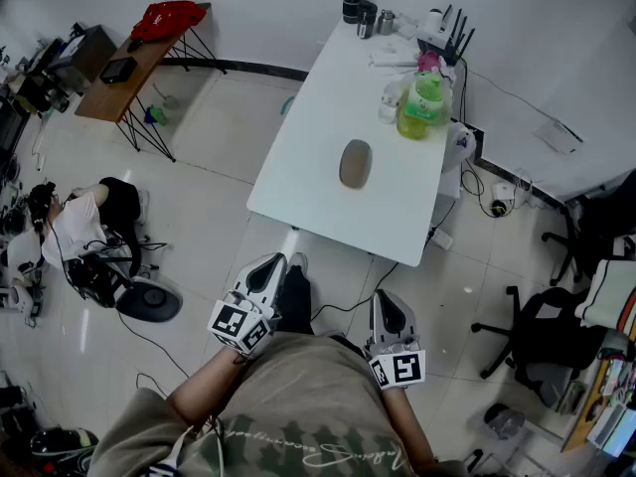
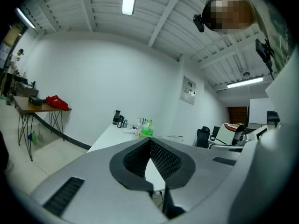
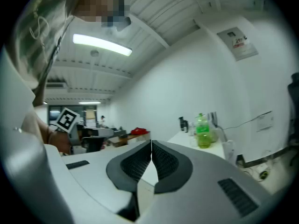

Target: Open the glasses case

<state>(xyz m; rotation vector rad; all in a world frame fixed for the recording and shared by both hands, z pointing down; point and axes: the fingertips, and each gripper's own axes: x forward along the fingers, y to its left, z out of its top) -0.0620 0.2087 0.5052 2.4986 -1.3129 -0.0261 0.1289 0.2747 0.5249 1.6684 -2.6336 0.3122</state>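
The left gripper (image 1: 266, 267) and right gripper (image 1: 387, 308) both sit closed and empty, well back from the glasses case (image 1: 355, 164) on the table (image 1: 323, 102)

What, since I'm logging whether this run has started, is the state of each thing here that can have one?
glasses case: closed, lying on the white table, nothing touching it.
left gripper: jaws shut, empty, held short of the table.
right gripper: jaws shut, empty, held short of the table.
green bottle: upright, near the table's far end.
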